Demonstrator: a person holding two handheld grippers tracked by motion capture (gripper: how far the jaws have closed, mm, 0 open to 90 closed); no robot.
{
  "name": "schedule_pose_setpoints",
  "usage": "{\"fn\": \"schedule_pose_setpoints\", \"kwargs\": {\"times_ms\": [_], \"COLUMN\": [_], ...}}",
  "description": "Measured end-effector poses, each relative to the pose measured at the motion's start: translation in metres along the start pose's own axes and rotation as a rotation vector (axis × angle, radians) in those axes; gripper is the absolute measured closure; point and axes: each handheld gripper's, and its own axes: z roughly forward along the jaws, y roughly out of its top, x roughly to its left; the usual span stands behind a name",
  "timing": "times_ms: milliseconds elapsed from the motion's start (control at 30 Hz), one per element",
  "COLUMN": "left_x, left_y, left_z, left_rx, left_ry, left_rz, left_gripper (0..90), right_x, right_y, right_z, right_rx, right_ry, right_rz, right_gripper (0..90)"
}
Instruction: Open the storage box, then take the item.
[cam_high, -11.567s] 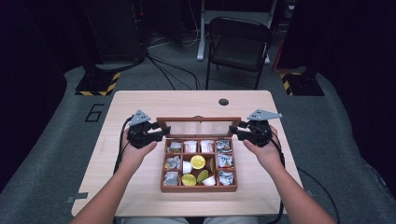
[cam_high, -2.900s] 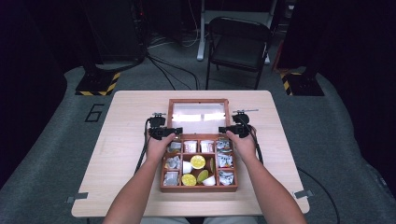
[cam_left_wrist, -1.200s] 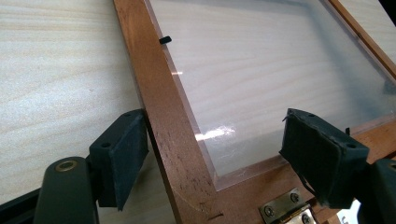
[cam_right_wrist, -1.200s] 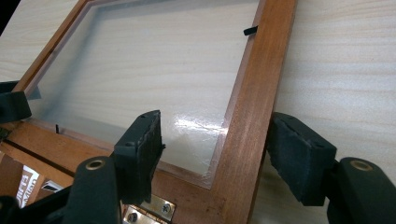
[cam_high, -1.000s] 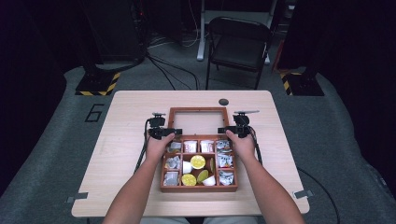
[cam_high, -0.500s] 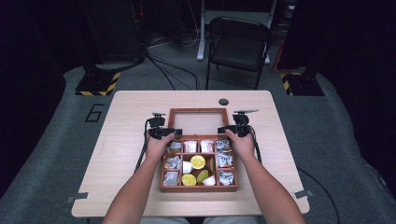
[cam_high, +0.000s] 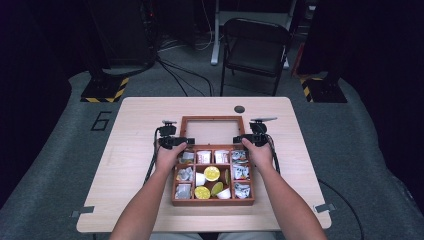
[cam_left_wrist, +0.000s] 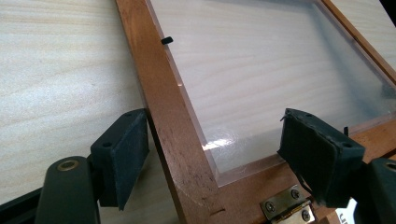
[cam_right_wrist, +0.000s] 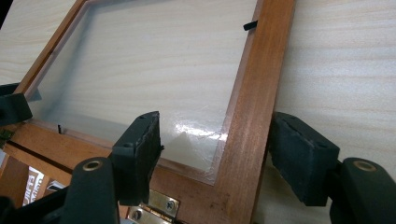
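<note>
A: Where's the lid now?

B: Folded back flat on the worktop, above centre of the high view, hinged to the wooden compartment box below it.

A: And your grippers?

B: My left hand-held gripper straddles the lid's left frame rail, jaws wide, only the outer pad just beside the wood. My right hand-held gripper straddles the right rail, pads apart, gripping nothing.

A: Advice?

B: I'd judge it best to draw both hand-held grippers straight back off the rails together, keeping pads clear of the brass hinges and the acrylic pane.
</note>
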Motion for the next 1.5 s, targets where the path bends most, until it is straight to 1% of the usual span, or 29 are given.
{"fn": "schedule_pose_setpoints", "kwargs": {"times_ms": [33, 67, 100, 133, 167, 200, 233, 267, 333, 367, 400, 433, 467, 533, 633, 700, 733, 767, 833, 867, 933, 967, 1033, 1100, 1200, 1267, 1300, 1333, 1500], "left_x": [-0.001, -0.001, -0.001, -0.002, -0.002, -0.002, -0.001, -0.002, -0.002, -0.003, -0.004, -0.004, -0.004, -0.005, -0.005, -0.006, -0.006, -0.007, -0.008, -0.009, -0.010, -0.011, -0.011, -0.011, -0.011, -0.012, -0.012, -0.013, -0.013], "left_y": [0.000, 0.000, 0.001, 0.001, 0.001, 0.001, 0.001, 0.001, 0.001, 0.002, 0.002, 0.003, 0.004, 0.004, 0.003, 0.003, 0.003, 0.003, 0.003, 0.003, 0.003, 0.003, 0.003, 0.002, 0.000, 0.000, 0.000, -0.001, -0.001], "left_z": [-0.001, -0.002, -0.004, -0.005, -0.006, -0.007, -0.009, -0.010, -0.014, -0.016, -0.019, -0.022, -0.024, -0.029, -0.035, -0.039, -0.041, -0.042, -0.047, -0.049, -0.053, -0.054, -0.057, -0.059, -0.060, -0.060, -0.059, -0.059, -0.059], "left_rx": [-0.001, -0.002, -0.005, -0.005, -0.010, -0.013, -0.004, -0.017, -0.022, -0.034, -0.042, -0.048, -0.060, -0.065, -0.072, -0.074, -0.081, -0.082, -0.096, -0.101, -0.109, -0.112, -0.108, -0.107, -0.108, -0.105, -0.108, -0.113, -0.112], "left_ry": [0.003, 0.012, 0.021, 0.022, 0.016, 0.018, 0.017, 0.015, 0.014, 0.007, 0.000, -0.007, -0.011, -0.022, -0.025, -0.028, -0.027, -0.028, -0.037, -0.037, -0.044, -0.044, -0.051, -0.052, -0.053, -0.057, -0.053, -0.048, -0.045], "left_rz": [-0.002, 0.014, 0.038, 0.035, 0.028, 0.039, 0.045, 0.034, 0.047, 0.044, 0.041, 0.048, 0.045, 0.057, 0.057, 0.061, 0.077, 0.070, 0.075, 0.082, 0.092, 0.093, 0.099, 0.104, 0.096, 0.097, 0.106, 0.107, 0.107], "left_gripper": [23.7, 26.4, 26.4, 27.2, 27.2, 27.2, 27.2, 27.2, 27.2, 27.2, 27.7, 28.3, 28.4, 29.2, 29.7, 29.9, 30.3, 30.3, 30.8, 31.1, 31.1, 31.1, 31.1, 31.1, 30.8, 30.8, 30.8, 30.8, 30.8], "right_x": [0.000, -0.001, -0.001, 0.001, 0.000, 0.001, 0.001, 0.003, 0.007, 0.011, 0.012, 0.016, 0.018, 0.023, 0.029, 0.034, 0.039, 0.039, 0.044, 0.046, 0.051, 0.054, 0.057, 0.060, 0.070, 0.075, 0.079, 0.079, 0.087], "right_y": [0.000, 0.001, 0.001, 0.001, 0.002, 0.002, 0.002, 0.002, 0.002, 0.001, 0.000, 0.000, -0.001, -0.002, -0.004, -0.007, -0.011, -0.011, -0.014, -0.016, -0.020, -0.023, -0.026, -0.031, -0.040, -0.045, -0.049, -0.049, -0.059], "right_z": [-0.001, -0.003, -0.003, -0.005, -0.008, -0.010, -0.011, -0.013, -0.018, -0.021, -0.024, -0.028, -0.031, -0.039, -0.045, -0.048, -0.052, -0.052, -0.055, -0.056, -0.057, -0.057, -0.057, -0.056, -0.052, -0.050, -0.048, -0.048, -0.046], "right_rx": [0.001, -0.007, -0.007, -0.010, -0.021, -0.024, -0.027, -0.027, -0.035, -0.034, -0.047, -0.055, -0.067, -0.088, -0.110, -0.103, -0.109, -0.109, -0.115, -0.119, -0.109, -0.112, -0.105, -0.106, -0.082, -0.073, -0.063, -0.063, -0.048], "right_ry": [0.000, -0.006, -0.006, -0.013, -0.018, -0.027, -0.035, -0.043, -0.070, -0.075, -0.083, -0.090, -0.096, -0.083, -0.055, -0.046, -0.012, -0.012, 0.017, 0.023, 0.030, 0.036, 0.044, 0.056, 0.043, 0.060, 0.074, 0.074, 0.093], "right_rz": [0.001, -0.005, -0.005, 0.011, -0.008, -0.010, -0.026, -0.024, -0.078, -0.087, -0.132, -0.148, -0.174, -0.200, -0.236, -0.262, -0.275, -0.275, -0.292, -0.312, -0.336, -0.360, -0.374, -0.410, -0.481, -0.502, -0.519, -0.519, -0.557], "right_gripper": [34.3, 34.4, 34.4, 34.7, 34.9, 35.0, 35.1, 35.1, 35.2, 35.3, 35.6, 36.7, 37.4, 38.7, 38.8, 37.3, 37.0, 37.0, 36.4, 35.9, 35.2, 34.6, 32.2, 31.9, 32.7, 36.0, 38.2, 38.2, 39.7]}}
